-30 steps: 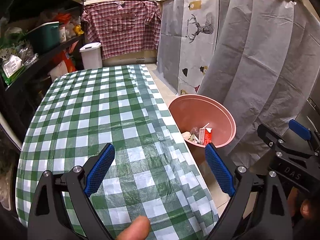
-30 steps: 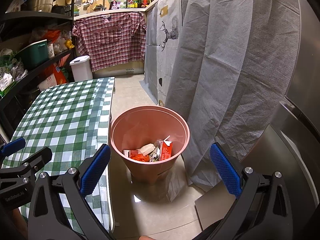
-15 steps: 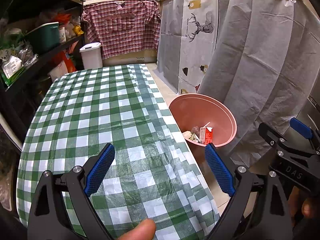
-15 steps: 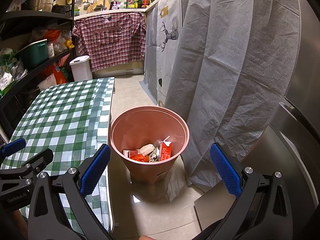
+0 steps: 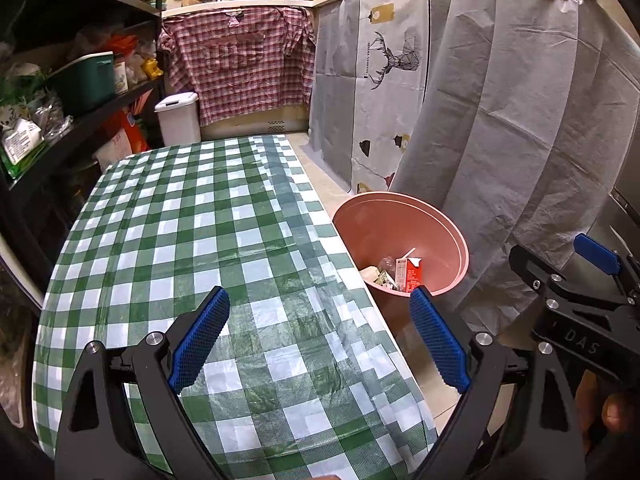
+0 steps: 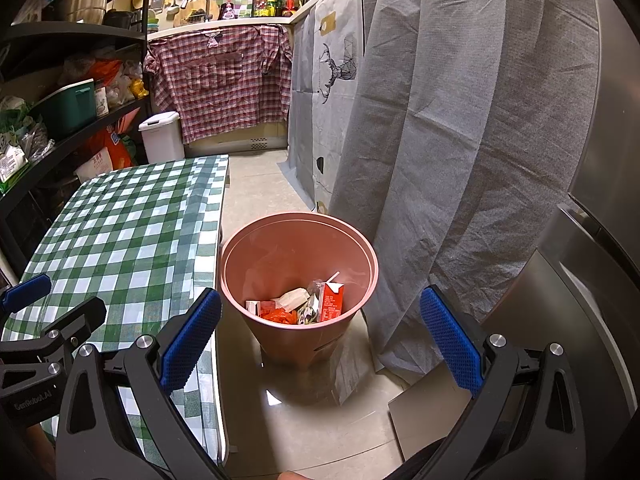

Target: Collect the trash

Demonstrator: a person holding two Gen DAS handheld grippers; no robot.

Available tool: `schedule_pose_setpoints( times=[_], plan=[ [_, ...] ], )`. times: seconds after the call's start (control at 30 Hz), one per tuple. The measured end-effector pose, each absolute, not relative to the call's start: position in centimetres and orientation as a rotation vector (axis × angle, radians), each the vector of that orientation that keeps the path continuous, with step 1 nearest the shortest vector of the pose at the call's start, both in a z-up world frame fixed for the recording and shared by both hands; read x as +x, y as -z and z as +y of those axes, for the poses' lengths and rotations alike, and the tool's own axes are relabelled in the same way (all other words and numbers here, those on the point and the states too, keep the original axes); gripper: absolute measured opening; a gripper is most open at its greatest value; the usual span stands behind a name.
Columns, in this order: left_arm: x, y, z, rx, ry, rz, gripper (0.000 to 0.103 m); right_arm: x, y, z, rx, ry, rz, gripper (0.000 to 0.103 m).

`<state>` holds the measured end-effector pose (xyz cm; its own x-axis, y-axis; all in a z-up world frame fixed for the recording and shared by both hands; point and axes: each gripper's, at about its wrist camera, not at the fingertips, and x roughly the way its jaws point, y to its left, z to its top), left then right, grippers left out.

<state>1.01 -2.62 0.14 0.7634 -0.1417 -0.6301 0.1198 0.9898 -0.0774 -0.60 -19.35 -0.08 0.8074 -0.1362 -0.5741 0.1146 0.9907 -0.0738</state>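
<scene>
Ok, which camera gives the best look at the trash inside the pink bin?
The right wrist view: it looks down into the bin, showing the red carton and wrappers. In the left wrist view the tablecloth edge hides part of the pile.

Legible markings are few. The black body of the right gripper point(image 5: 576, 308), seen at the right edge of the left wrist view, bears pale letters reading "DAS". The black body of the left gripper point(image 6: 44, 360), at the near left of the right wrist view, carries the word "GenRobot.AI". The red carton point(image 6: 331, 302) standing in the pink bin point(image 6: 256, 248) has white print on its side, too small to read. Packages on the dark shelf point(image 5: 80, 120) at far left show printing that cannot be made out.
</scene>
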Motion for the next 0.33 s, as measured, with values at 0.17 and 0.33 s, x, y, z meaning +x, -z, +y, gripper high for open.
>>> schedule_pose_setpoints(
  times=[0.17, 0.33],
  plan=[
    [1.10, -0.09, -2.71, -0.037, 0.134, 0.693, 0.088, -0.63, 0.07, -19.34, -0.035, 0.134, 0.616, 0.098],
    [1.17, -0.04, -2.65, -0.046, 0.133, 0.701, 0.088, -0.62, 0.08, -19.33, -0.036, 0.134, 0.616, 0.098]
  ],
)
